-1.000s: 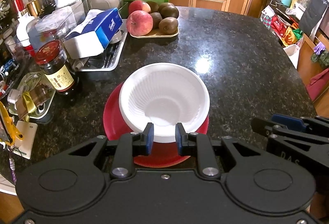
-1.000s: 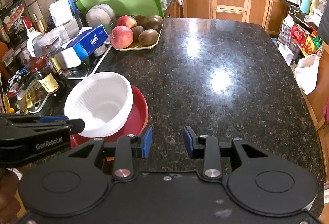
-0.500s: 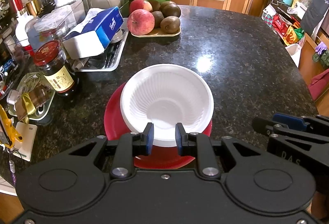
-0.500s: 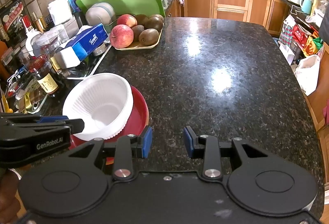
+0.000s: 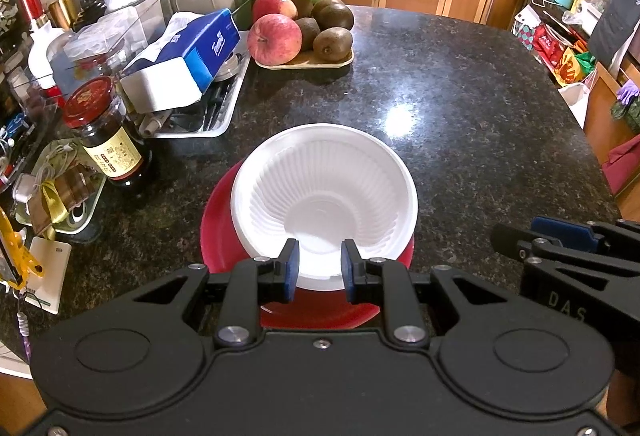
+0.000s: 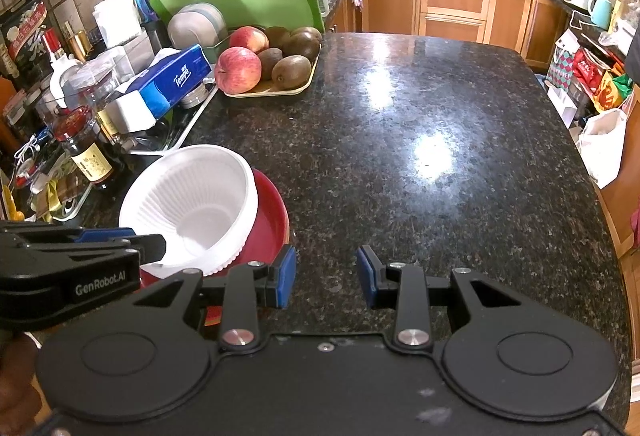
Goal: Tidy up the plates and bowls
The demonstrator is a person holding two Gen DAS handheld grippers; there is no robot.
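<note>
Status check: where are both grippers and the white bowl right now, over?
Left gripper at white bowl's near rim, jaws apart, no grip visible. Right gripper open over bare counter. Bowl sits on red plate. Nothing in the way.

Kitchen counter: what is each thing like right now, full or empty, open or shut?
white bowl, empty, sitting on the red plate.
red plate, under the white bowl.
jar, lid on.
fruit tray, full.
left gripper, fingers apart, at the white bowl's near rim.
right gripper, fingers apart, holding nothing.
</note>
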